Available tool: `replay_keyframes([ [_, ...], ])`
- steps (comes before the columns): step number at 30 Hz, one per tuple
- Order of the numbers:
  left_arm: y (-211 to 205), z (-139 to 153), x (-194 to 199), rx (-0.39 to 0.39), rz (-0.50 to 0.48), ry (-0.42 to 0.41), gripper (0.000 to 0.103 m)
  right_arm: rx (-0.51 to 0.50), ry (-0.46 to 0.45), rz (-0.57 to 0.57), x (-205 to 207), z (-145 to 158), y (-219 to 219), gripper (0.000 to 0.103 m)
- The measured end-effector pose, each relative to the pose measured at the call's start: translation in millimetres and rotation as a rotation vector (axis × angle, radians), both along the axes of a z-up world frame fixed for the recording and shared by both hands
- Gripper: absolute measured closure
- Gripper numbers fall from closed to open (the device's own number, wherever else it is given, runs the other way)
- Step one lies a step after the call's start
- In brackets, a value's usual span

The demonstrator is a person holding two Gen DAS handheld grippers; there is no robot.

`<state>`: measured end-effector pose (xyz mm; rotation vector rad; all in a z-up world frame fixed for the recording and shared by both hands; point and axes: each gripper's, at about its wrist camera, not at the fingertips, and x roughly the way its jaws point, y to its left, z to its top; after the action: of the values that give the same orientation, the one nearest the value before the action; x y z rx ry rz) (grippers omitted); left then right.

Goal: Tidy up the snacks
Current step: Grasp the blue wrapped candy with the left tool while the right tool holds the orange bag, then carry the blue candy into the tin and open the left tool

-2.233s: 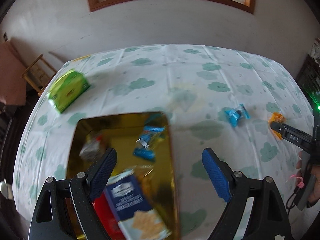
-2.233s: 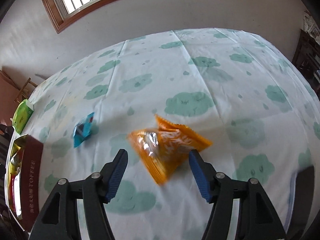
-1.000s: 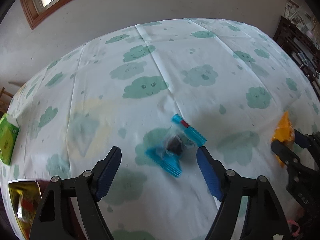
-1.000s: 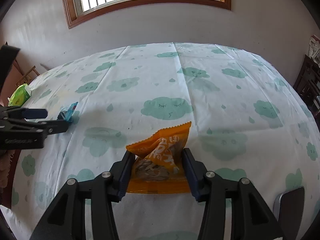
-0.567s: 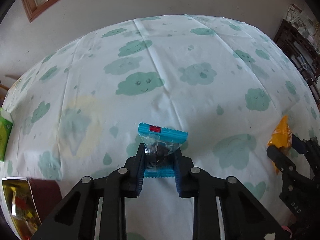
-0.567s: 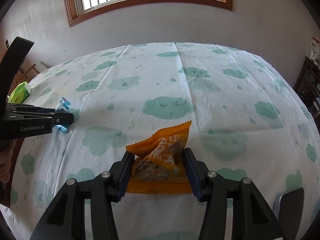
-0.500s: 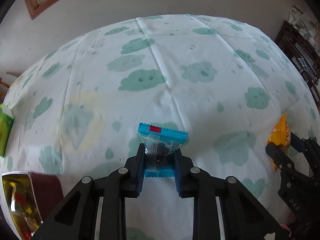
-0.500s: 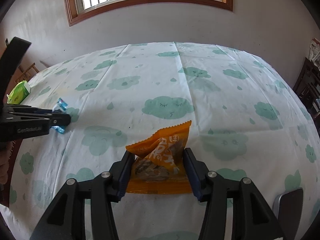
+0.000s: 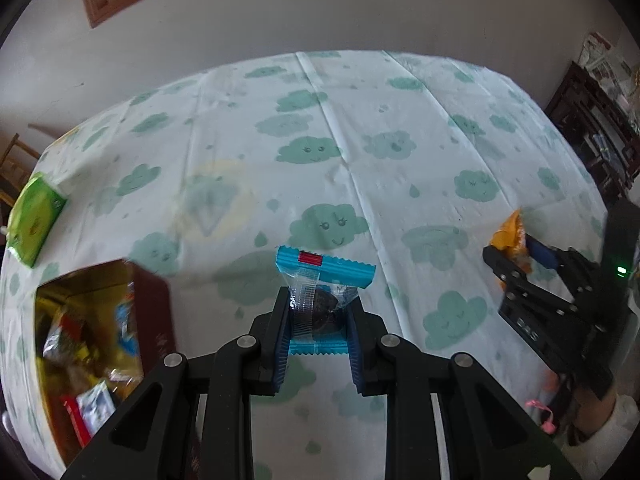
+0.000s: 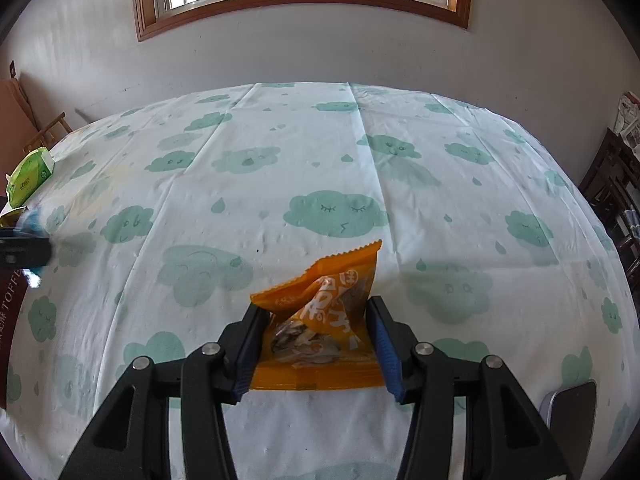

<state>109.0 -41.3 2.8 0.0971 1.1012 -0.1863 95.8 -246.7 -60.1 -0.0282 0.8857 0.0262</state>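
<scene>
My left gripper (image 9: 318, 326) is shut on a small blue-and-clear snack packet (image 9: 320, 304) with a dark biscuit inside, held above the cloud-print tablecloth (image 9: 360, 128). To its lower left stands the open dark red snack box (image 9: 96, 344) with a gold lining and several wrapped snacks inside. My right gripper (image 10: 316, 344) is shut on an orange snack bag (image 10: 324, 320), low over the table. In the left wrist view the same right gripper (image 9: 516, 256) with the orange bag (image 9: 508, 236) shows at the right edge. The left gripper (image 10: 24, 250) is a blur at the left edge of the right wrist view.
A green tissue pack (image 9: 34, 216) lies at the table's far left edge, also the green pack (image 10: 30, 176). A grey flat device (image 10: 570, 412) lies at the near right. Dark wooden furniture (image 9: 600, 120) stands to the right of the table, a wooden chair (image 10: 48, 132) to the left.
My left gripper closed on the blue packet, lifted it and carried it left toward the snack box, which has come into view. The right gripper holds the orange bag in place.
</scene>
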Motion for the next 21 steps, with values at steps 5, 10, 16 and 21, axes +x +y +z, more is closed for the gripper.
replay_keyframes([
  [5,20,19,-19,-0.014,0.042,-0.022,0.081,0.004,0.000,0.000,0,0,-1,0.051],
  [10,51,34,-37,-0.020,0.096,-0.040,0.081,0.000,0.000,0.000,0,0,-1,0.051],
  [16,94,47,-51,-0.002,0.169,-0.064,0.081,-0.001,0.000,0.000,0,0,-1,0.051],
  [21,121,52,-58,0.013,0.214,-0.074,0.081,0.000,0.000,0.000,0,0,-1,0.051],
])
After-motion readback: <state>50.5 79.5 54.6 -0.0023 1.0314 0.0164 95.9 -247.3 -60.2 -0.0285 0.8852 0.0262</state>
